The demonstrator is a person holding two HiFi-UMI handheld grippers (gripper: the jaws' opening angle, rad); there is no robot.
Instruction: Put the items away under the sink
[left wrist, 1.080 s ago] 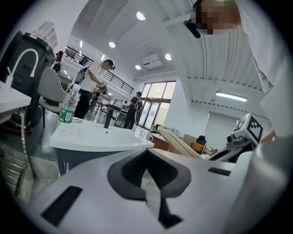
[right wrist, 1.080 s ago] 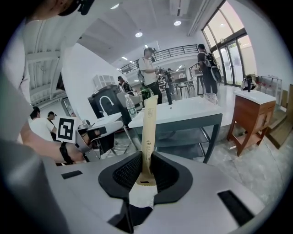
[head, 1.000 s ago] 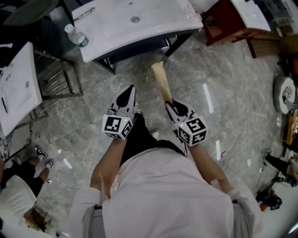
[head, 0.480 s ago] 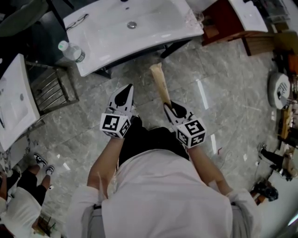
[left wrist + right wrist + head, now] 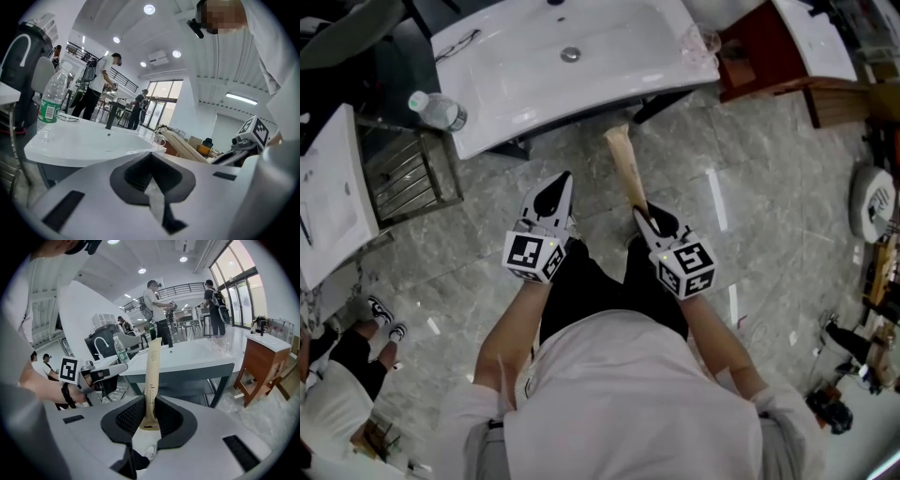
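My right gripper is shut on the lower end of a long tan packet, which points forward at the white sink basin. In the right gripper view the packet stands upright between the jaws of the right gripper, with the sink and the dark frame below it ahead. My left gripper hovers beside it at the same height, shut and empty; the left gripper faces the sink's rim.
A water bottle stands on the sink's left corner and a glass cup on its right. A red-brown cabinet is at the right. A metal rack and another white counter are at the left. People stand behind.
The view has shifted slightly over the marble floor. Both grippers keep their places side by side, and the right one still holds the tan packet.
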